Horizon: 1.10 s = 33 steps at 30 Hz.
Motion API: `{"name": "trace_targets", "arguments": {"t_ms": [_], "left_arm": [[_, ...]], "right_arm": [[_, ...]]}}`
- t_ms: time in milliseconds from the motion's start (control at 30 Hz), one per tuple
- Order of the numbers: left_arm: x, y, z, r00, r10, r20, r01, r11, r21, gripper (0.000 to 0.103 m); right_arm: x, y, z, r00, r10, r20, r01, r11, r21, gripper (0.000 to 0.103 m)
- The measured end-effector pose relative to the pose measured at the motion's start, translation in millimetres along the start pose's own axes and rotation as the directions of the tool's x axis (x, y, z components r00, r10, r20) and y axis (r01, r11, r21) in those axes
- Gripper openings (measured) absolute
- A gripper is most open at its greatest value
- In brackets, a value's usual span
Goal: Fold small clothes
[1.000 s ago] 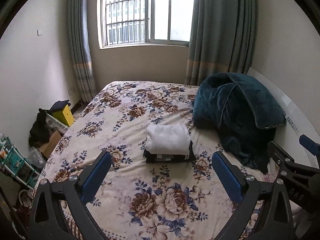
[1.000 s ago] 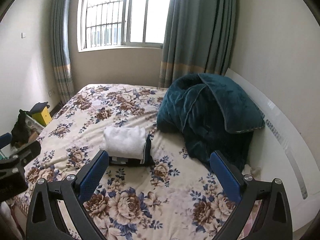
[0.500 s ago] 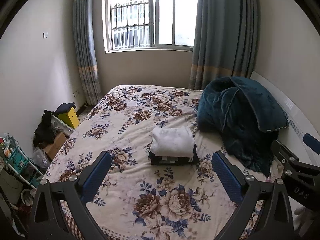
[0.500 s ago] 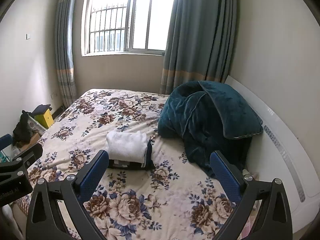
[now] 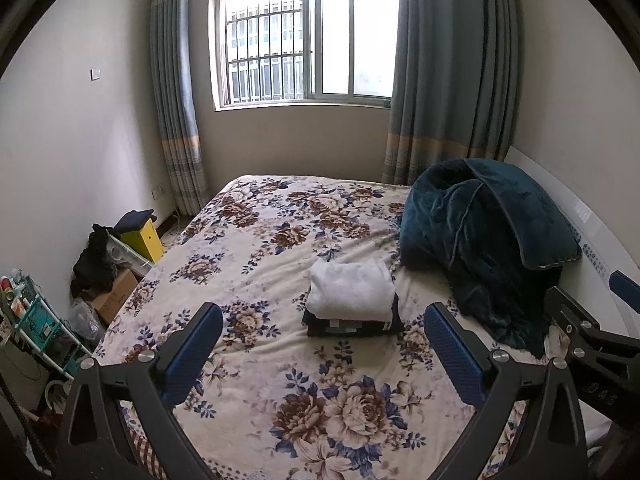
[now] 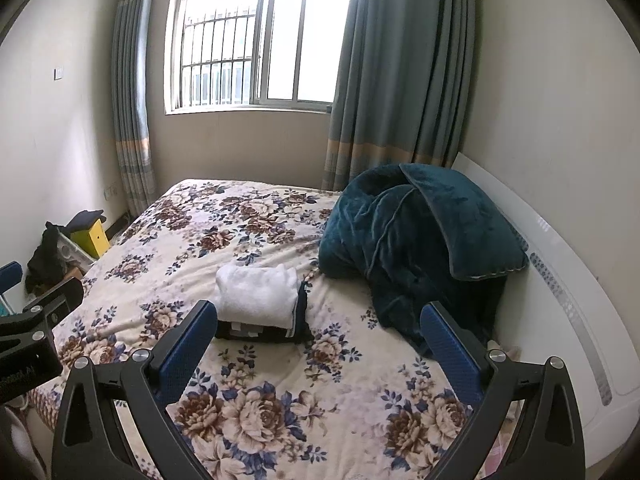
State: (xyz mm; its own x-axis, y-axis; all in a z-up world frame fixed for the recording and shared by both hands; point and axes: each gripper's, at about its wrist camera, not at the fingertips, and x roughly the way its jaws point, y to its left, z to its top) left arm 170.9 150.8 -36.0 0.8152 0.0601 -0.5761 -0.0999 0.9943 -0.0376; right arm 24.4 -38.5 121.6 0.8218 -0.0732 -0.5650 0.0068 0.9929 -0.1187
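A folded white garment [image 5: 352, 290] [image 6: 258, 294] lies on top of a folded dark garment [image 5: 354, 326] [image 6: 264, 330], a small stack in the middle of the floral bed [image 5: 260, 240] [image 6: 192, 232]. My left gripper [image 5: 322, 338] hovers open above the bed's near part, well short of the stack, nothing between its blue pads. My right gripper [image 6: 318, 336] is open too, empty, with the stack just beyond its left finger [image 6: 188, 344]. Each gripper shows at the edge of the other's view.
A rumpled teal blanket [image 5: 480, 232] [image 6: 412, 240] is piled against the white headboard [image 6: 560, 300] on the right. On the floor at the left are a yellow box [image 5: 144, 238], dark clothes, a cardboard box and a green rack [image 5: 32, 320]. A window and curtains stand behind.
Both grippers have drawn back and tilted upward from the bed, so the stack looks smaller and farther and more of the window shows. Both stay open and empty.
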Motion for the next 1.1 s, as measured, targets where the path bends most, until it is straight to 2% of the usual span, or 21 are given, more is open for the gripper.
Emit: {"name": "trace_targets", "arguments": {"t_ms": [1100], "left_arm": [[0.0, 2.1, 3.1, 1.000, 0.005, 0.008, -0.005, 1.000, -0.002, 0.103]], "right_arm": [[7.9, -1.6, 8.6, 1.000, 0.012, 0.023, -0.012, 1.000, 0.006, 0.103]]}}
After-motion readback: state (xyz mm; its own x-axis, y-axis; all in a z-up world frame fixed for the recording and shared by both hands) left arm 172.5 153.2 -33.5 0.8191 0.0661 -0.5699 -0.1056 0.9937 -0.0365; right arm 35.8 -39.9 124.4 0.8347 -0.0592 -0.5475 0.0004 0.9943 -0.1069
